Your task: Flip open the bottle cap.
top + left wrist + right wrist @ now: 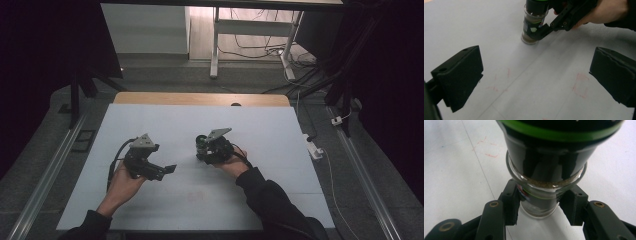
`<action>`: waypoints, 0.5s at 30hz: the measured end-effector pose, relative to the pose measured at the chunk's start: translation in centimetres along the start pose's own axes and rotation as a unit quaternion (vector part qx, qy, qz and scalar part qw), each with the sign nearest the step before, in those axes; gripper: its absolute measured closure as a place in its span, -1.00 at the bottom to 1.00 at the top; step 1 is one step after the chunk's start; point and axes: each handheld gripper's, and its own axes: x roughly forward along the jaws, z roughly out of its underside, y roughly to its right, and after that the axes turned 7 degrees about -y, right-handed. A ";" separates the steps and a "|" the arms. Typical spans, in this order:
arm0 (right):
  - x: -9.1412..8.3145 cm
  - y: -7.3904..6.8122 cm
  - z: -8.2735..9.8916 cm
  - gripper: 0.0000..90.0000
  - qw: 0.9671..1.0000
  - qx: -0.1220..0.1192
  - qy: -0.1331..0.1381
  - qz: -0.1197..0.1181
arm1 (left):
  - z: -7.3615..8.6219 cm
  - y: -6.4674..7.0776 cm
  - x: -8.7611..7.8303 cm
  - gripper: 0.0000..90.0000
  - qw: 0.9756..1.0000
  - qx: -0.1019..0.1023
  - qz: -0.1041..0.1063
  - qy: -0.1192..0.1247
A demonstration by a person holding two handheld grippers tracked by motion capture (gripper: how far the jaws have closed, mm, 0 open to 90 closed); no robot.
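Observation:
A glass spice grinder [201,143] with a black cap and a green band stands near the middle of the white table. It holds brown spice [541,183]. My right gripper [204,151] is shut on the grinder's [544,157] glass body, with one jaw on each side below the cap [540,203]. In the left gripper view the grinder [533,25] stands ahead, with the right gripper [542,29] clamped on it. My left gripper [165,171] hovers to the left of it, pointing toward it. Its jaws [537,53] stand wide open with nothing between them.
The white table top [280,130] has faint red marks [580,85] and thin seam lines. A wooden strip [200,98] runs along the far edge. A white power strip [314,149] lies off the right side. Metal rails flank the table on the floor.

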 end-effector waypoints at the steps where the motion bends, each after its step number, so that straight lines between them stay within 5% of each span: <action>1: 0.0 0.0 0.0 0.17 1.000 0.000 0.000 0.000 | -0.3 0.0 0.3 -1.00 1.000 0.003 0.001 0.000; 15: 0.0 0.0 0.0 0.17 1.000 -0.001 0.000 0.000 | -3.0 0.0 3.4 -1.00 0.999 0.036 0.019 0.000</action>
